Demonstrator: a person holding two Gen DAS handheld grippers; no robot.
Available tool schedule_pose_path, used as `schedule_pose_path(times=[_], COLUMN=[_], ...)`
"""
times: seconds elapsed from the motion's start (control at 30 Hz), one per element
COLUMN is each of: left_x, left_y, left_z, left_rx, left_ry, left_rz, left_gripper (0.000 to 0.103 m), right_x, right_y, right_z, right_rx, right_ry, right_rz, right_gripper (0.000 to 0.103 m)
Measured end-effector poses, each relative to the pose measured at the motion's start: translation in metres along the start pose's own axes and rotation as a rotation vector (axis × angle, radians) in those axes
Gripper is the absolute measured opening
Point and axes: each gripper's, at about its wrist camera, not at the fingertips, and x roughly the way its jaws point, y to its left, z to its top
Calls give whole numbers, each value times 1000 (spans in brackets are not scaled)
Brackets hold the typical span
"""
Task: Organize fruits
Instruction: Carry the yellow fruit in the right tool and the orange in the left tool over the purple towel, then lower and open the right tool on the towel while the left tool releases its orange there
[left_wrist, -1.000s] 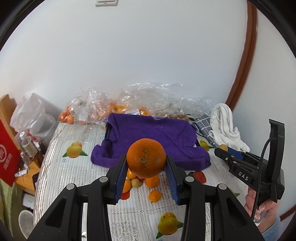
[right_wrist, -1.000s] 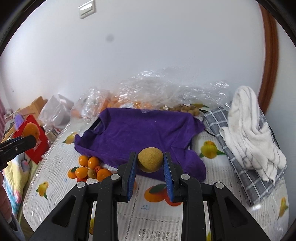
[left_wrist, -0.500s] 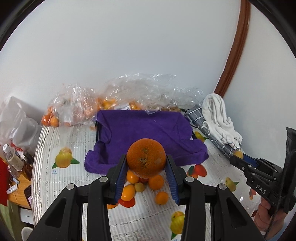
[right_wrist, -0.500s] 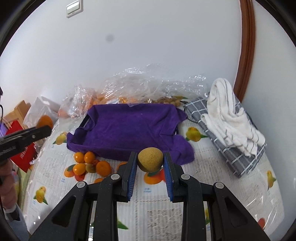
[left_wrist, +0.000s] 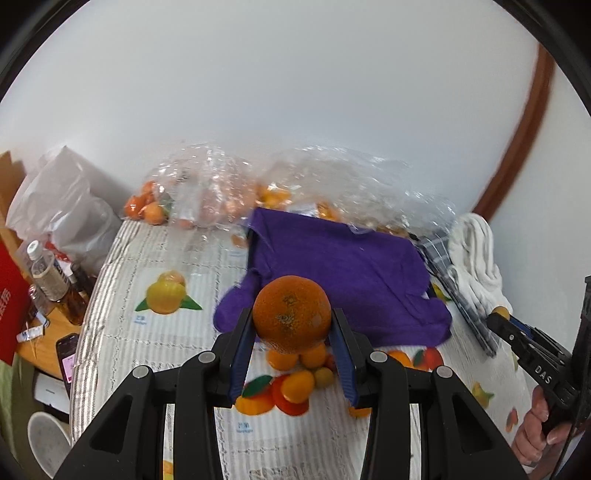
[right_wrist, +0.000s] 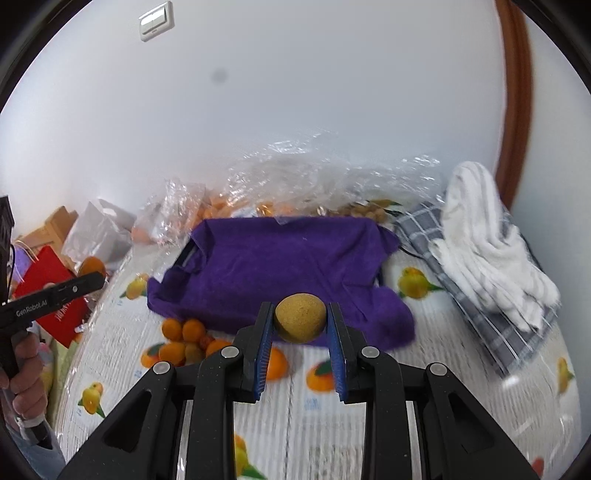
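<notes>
My left gripper (left_wrist: 291, 325) is shut on a large orange (left_wrist: 291, 317) and holds it in the air over the table's near side. My right gripper (right_wrist: 300, 323) is shut on a small tan-yellow round fruit (right_wrist: 300, 322), also held above the table. A purple cloth (left_wrist: 343, 273) covers a tray at the table's middle; it also shows in the right wrist view (right_wrist: 280, 266). A small pile of loose oranges (left_wrist: 299, 373) lies in front of the cloth, at its left corner in the right wrist view (right_wrist: 184, 339).
Clear plastic bags of fruit (right_wrist: 295, 184) sit behind the cloth against the wall. White and checked towels (right_wrist: 487, 258) lie on the right. Bottles (left_wrist: 48, 273), a red box (right_wrist: 51, 291) and a phone (left_wrist: 68, 356) are off the table's left edge.
Both grippers keep their fruit. Both views have shifted and swung a little over the table; the loose oranges now sit closer under my left gripper.
</notes>
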Motion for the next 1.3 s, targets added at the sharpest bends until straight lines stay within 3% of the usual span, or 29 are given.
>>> schedule_pose_path(times=[0.27, 0.53, 0.8, 1.13, 1.17, 1.23, 1.27, 1.3], left_x=[48, 136, 193, 221, 223, 223, 222, 218], left_y=[0, -20, -29, -25, -26, -26, -25, -25], left_z=[38, 63, 55, 39, 40, 41, 42, 44], left_rx=[-33, -16, 9, 5, 4, 3, 0, -6], left_ry=[-18, 68, 127, 215, 218, 241, 239, 226], left_rz=[48, 47, 64, 44, 45, 45, 44, 44], left_gripper=[38, 38, 38, 38, 39, 46, 49, 49], right_x=[57, 126, 194, 219, 220, 222, 223, 220], right_y=[-2, -23, -43, -35, -34, -33, -33, -32], right_z=[35, 58, 53, 36, 35, 35, 35, 36], right_rx=[-75, -37, 9, -41, -43, -38, -30, -16], right_ry=[-42, -9, 99, 178, 179, 182, 184, 174], right_rz=[-11, -13, 6, -35, -37, -35, -31, -21], right_gripper=[28, 28, 28, 28, 30, 44, 56, 60])
